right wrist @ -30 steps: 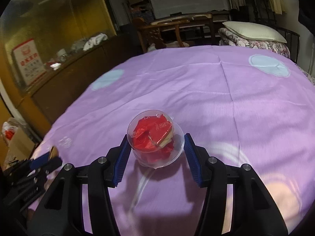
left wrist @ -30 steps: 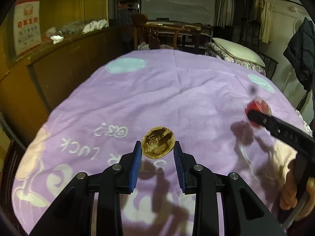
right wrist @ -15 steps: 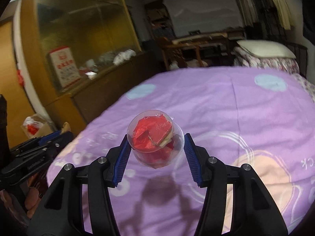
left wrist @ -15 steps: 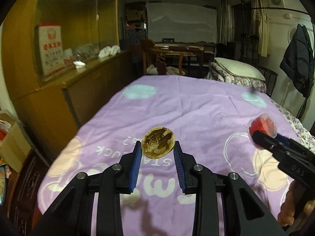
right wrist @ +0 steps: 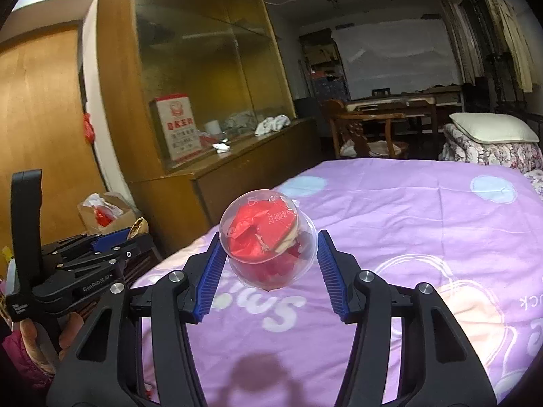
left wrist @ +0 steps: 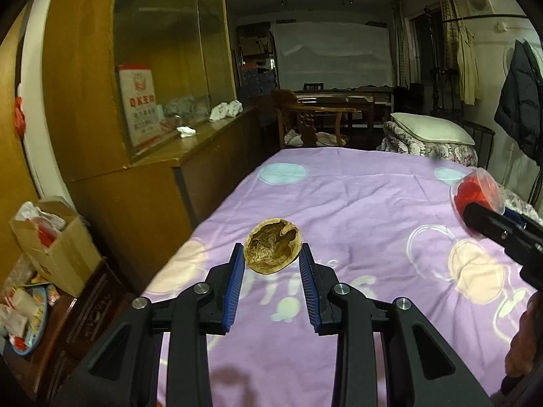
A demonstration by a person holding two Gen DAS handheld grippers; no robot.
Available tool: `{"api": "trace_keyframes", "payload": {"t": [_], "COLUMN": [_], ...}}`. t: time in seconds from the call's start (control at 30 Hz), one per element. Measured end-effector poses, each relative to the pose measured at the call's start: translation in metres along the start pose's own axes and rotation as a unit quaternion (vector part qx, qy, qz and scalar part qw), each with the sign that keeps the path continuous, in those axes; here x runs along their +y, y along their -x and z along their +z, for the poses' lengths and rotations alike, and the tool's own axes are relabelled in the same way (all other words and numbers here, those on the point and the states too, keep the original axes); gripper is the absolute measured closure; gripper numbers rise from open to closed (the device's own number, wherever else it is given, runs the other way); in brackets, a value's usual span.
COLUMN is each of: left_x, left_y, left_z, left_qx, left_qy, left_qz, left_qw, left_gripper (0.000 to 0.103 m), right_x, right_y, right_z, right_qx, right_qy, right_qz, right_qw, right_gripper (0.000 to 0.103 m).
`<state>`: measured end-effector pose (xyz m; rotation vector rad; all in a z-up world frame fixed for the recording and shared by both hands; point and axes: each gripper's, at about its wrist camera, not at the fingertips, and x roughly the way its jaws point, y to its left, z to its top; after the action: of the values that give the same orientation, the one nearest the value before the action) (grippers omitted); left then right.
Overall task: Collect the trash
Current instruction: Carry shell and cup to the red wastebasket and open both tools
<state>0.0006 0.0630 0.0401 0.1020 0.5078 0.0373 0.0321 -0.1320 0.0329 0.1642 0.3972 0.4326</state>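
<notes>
So the left tool (left wrist: 272,264) is pinching an empty walnut shell half (left wrist: 273,250) between its blue pads, hollow side facing the camera, held up in the air above the purple bedspread (left wrist: 373,210). The right tool (right wrist: 268,254) has a clear plastic cup (right wrist: 268,240) clamped between its pads, stuffed with crumpled red wrappers (right wrist: 258,234), also lifted clear of the bed. From the left wrist view the cup shows up at about 3 o'clock, well apart from the shell. From the right wrist view the left tool sits at around 8 o'clock with the shell just peeking past its tip. Down on the floor at 9 o'clock, next to the wooden cabinet (left wrist: 142,203), there's an open cardboard box (left wrist: 54,247) with red and white trash in it.
</notes>
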Motion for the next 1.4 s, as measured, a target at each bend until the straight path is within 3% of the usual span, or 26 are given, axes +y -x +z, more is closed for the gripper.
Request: {"api": "trace_keyframes", "payload": {"t": [0.5, 0.73, 1.03, 1.33, 1.4], "left_x": [0.096, 0.151, 0.221, 0.251, 0.255], "left_y": [0.036, 0.028, 0.003, -0.013, -0.014], "left_z": [-0.057, -0.101, -0.187, -0.242, -0.245], "left_qx": [0.031, 0.091, 0.205, 0.252, 0.253], "left_qy": [-0.007, 0.014, 0.094, 0.143, 0.152], "left_qz": [0.056, 0.064, 0.036, 0.016, 0.010], "left_qw": [0.9979, 0.9937, 0.9736, 0.9569, 0.9553], "left_gripper": [0.070, 0.070, 0.070, 0.070, 0.063], "right_x": [0.094, 0.130, 0.161, 0.185, 0.189], "right_y": [-0.017, -0.038, -0.061, -0.081, -0.083], "right_z": [-0.019, -0.033, -0.056, -0.074, -0.076], "right_qx": [0.029, 0.062, 0.106, 0.140, 0.144], "right_qy": [0.051, 0.065, 0.078, 0.096, 0.099], "right_qz": [0.056, 0.080, 0.089, 0.094, 0.095], "right_qw": [0.997, 0.993, 0.987, 0.981, 0.980], "right_gripper": [0.049, 0.049, 0.049, 0.049, 0.049]}}
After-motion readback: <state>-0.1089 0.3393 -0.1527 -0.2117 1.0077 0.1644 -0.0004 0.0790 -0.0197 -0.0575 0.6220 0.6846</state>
